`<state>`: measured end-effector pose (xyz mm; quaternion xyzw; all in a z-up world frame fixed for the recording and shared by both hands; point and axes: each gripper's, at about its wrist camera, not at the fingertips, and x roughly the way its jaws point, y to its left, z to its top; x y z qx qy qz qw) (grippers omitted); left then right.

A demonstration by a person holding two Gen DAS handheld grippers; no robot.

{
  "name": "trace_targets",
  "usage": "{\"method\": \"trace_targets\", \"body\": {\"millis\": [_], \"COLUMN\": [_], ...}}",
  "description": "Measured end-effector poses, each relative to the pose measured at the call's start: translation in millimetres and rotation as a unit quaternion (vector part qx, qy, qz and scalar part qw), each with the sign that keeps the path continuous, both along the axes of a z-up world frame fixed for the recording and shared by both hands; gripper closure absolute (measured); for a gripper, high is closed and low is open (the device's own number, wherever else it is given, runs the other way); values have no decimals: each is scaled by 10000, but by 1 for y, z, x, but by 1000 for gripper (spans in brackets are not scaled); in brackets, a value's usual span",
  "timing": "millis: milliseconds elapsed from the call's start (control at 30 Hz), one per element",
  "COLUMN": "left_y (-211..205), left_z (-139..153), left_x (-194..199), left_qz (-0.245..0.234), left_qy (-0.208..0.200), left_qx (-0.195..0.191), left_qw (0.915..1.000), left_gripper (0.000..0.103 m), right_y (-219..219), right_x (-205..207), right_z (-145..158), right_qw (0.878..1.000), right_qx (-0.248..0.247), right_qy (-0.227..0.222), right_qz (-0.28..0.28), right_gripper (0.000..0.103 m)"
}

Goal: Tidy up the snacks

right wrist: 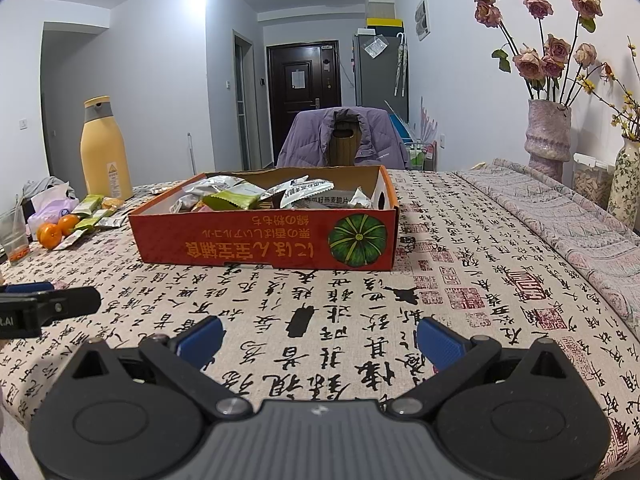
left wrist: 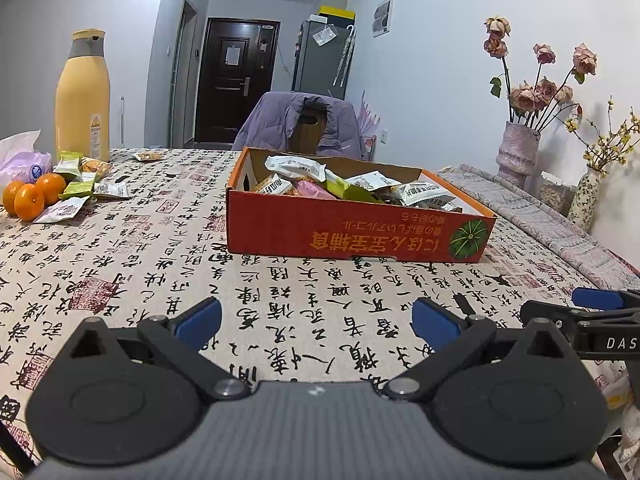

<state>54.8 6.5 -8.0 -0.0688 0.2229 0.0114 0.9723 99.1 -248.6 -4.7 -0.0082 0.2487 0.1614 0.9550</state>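
Note:
A shallow red cardboard box (left wrist: 352, 232) with a green pumpkin print stands on the table, filled with several snack packets (left wrist: 296, 168). It also shows in the right wrist view (right wrist: 256, 240). More loose snack packets (left wrist: 80, 184) lie at the far left of the table, also seen in the right wrist view (right wrist: 94, 212). My left gripper (left wrist: 316, 320) is open and empty, low over the tablecloth in front of the box. My right gripper (right wrist: 320, 340) is open and empty, likewise in front of the box. Each gripper's tip shows at the edge of the other's view.
A tall yellow bottle (left wrist: 82, 96) stands at the back left. Three oranges (left wrist: 30, 196) and a plastic bag (left wrist: 20, 160) lie near the loose packets. Vases with flowers (right wrist: 548, 132) stand at the right on a folded cloth (right wrist: 560, 216). A chair with a purple jacket (left wrist: 304, 124) stands behind the table.

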Motion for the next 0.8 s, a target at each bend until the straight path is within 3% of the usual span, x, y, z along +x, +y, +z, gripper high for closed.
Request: {"method": "trace_targets", "body": {"millis": [800], "left_y": [0], "left_z": [0], "left_x": [-3], "left_qz": [-45], "left_qy": [-24], "left_qx": [-18], "left_qw": [10000], "left_gripper": [0], "right_y": [0], "right_x": [0], "right_z": [0], "right_qw": [10000], "right_qx": [-3], "right_qy": [6], "right_qz": [1], "right_gripper": [0]}}
